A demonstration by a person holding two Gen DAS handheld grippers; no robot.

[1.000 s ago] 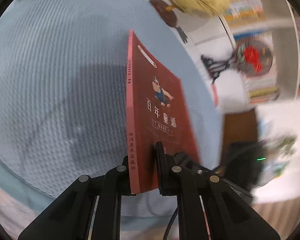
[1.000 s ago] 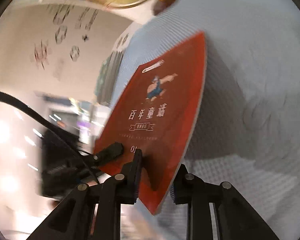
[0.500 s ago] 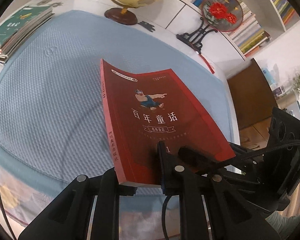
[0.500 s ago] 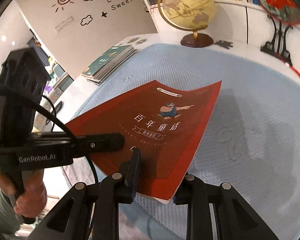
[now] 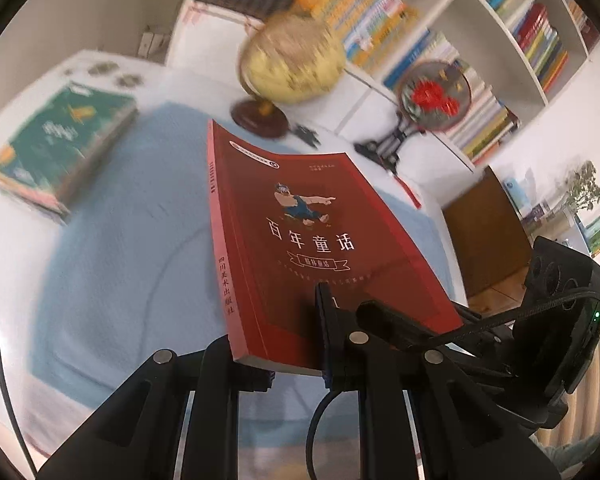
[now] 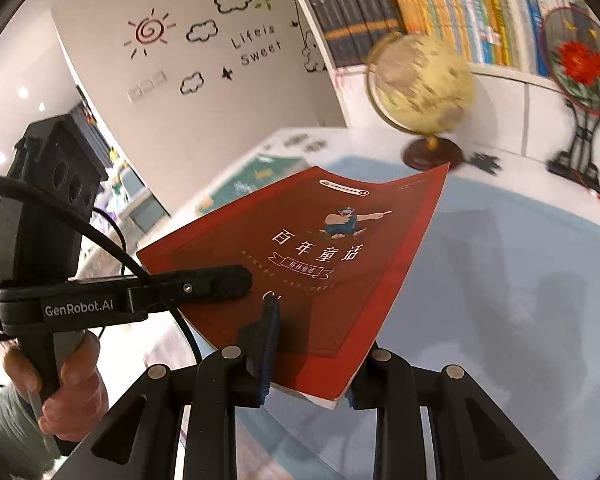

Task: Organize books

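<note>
**Red storybook held by both grippers above the blue mat**

Left wrist view shows the red book [image 5: 300,240] lifted clear of the blue mat [image 5: 120,300], cover up, gripped at its near edge. Its glossy paperback cover carries a small cartoon figure, white Chinese title characters and a ribbon banner; the spine bears white characters too. The left gripper [image 5: 296,360] is clamped narrow on the spine corner, one pad on the cover and one beneath. The right gripper [image 6: 308,364] pinches the opposite near corner in the same way, its jaws easing slightly apart with the book between them. A hand [image 6: 64,380] grasps the left tool's handle.

Beyond the book, a stack of books [image 5: 64,144] with a green cover on top lies beside the mat's left edge. A yellow globe [image 5: 292,60] on a round dark wooden base stands behind, beside a round embroidered fan [image 5: 436,96] with red flowers on a black stand. White shelves [image 5: 496,4] packed with colourful spines rise behind them. The mat looks woven and ribbed.
</note>
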